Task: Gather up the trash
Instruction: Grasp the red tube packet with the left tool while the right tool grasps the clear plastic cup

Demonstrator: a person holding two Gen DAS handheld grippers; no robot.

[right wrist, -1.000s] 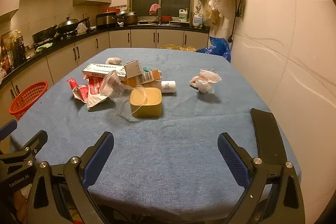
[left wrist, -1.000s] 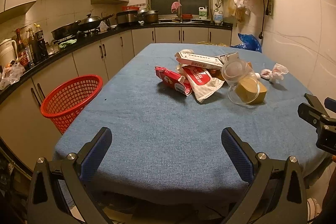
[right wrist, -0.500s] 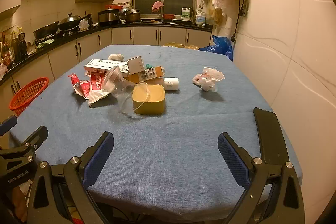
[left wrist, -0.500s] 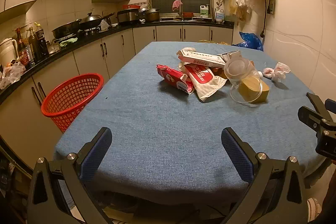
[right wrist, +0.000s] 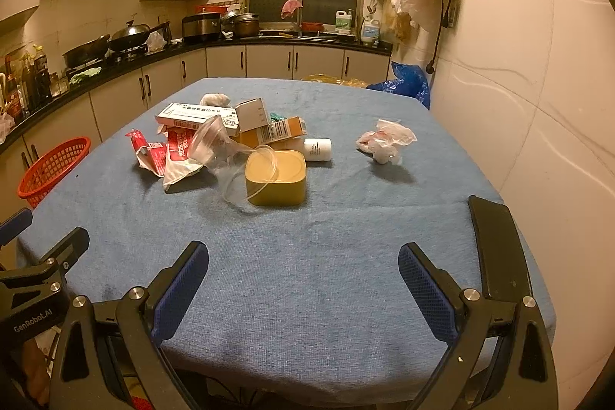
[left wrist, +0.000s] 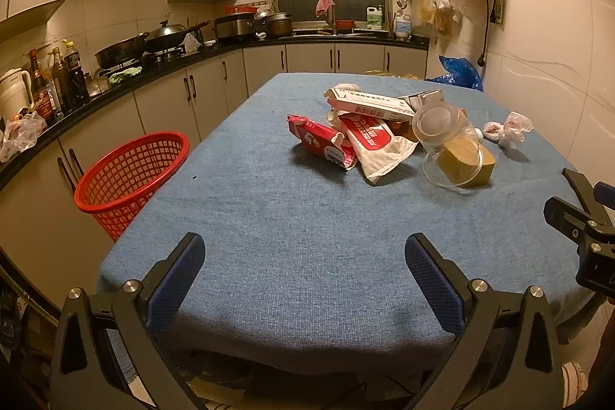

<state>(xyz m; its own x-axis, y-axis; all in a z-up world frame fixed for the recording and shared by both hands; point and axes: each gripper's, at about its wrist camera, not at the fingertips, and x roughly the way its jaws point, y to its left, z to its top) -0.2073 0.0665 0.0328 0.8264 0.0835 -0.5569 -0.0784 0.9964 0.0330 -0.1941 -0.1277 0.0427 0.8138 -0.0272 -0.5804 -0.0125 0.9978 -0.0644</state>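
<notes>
Lettering "GenRobot.AI" marks the left hand-held gripper [right wrist: 27,252]; both it and the right hand-held gripper [right wrist: 303,279] gape wide, empty.

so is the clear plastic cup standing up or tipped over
Tipped over. The clear plastic cup lies on its side, its open mouth against the yellow tub and its base pointing toward the red wrappers.

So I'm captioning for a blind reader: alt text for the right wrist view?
Open right gripper hovers over a blue-clothed table holding a trash pile, a yellow tub and crumpled paper; a red basket stands at the left.
</notes>
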